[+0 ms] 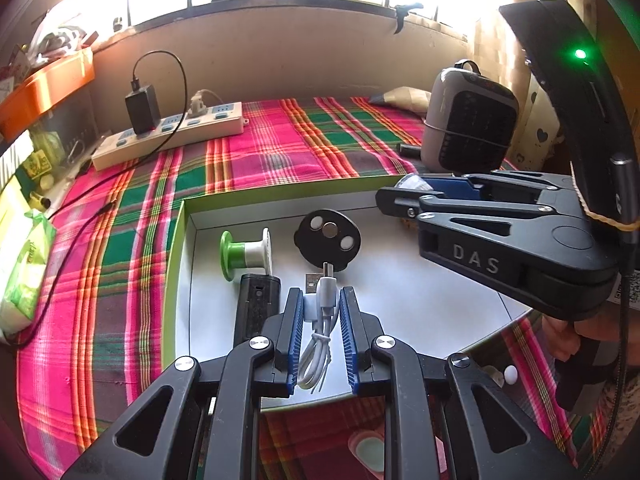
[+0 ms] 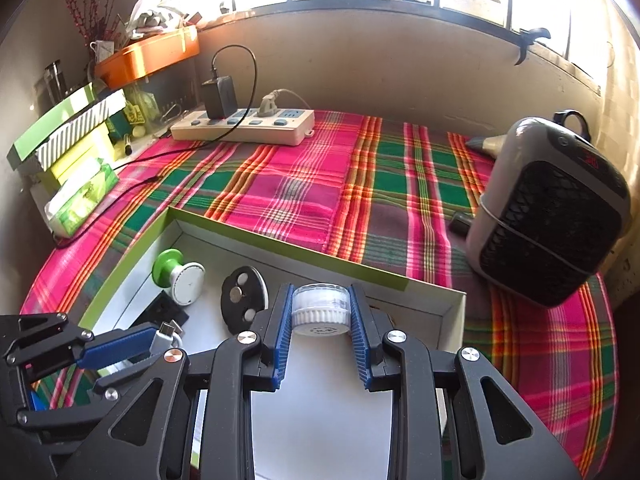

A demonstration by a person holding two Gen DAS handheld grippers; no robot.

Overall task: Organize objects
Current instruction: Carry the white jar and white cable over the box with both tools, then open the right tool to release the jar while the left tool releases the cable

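the left gripper [image 1: 319,300] points steeply down over the near part of a shallow white tray with a green rim [image 1: 176,248], its blue pads clamped on a coiled white usb cable [image 1: 318,332] whose plugs stick out past the fingertips. the right gripper [image 2: 320,312] tilts down at about the same slant over the tray's right half, jaws closed on a small white jar with a ribbed cap [image 2: 319,309], held crosswise between the pads. in the left wrist view the right gripper enters from the right edge, a person's hand [image 1: 568,336] under its body, its tips above the tray's far right corner.

inside the tray lie a green and white spool [image 1: 246,254] near the left wall, a black round disc with three spots [image 1: 328,238] beside it, and a black rectangular block [image 1: 256,308] just left of the left gripper. the tray's middle and right floor is bare white.

the tray sits on a pink and green plaid cloth [image 2: 304,188]. well beyond its far wall stands a white power strip [image 2: 244,126] with a black adapter [image 2: 218,96] plugged in; a grey and black heater [image 2: 548,216] stands to the right, apart from the tray's right corner. wide cloth lies open between the tray and the strip.
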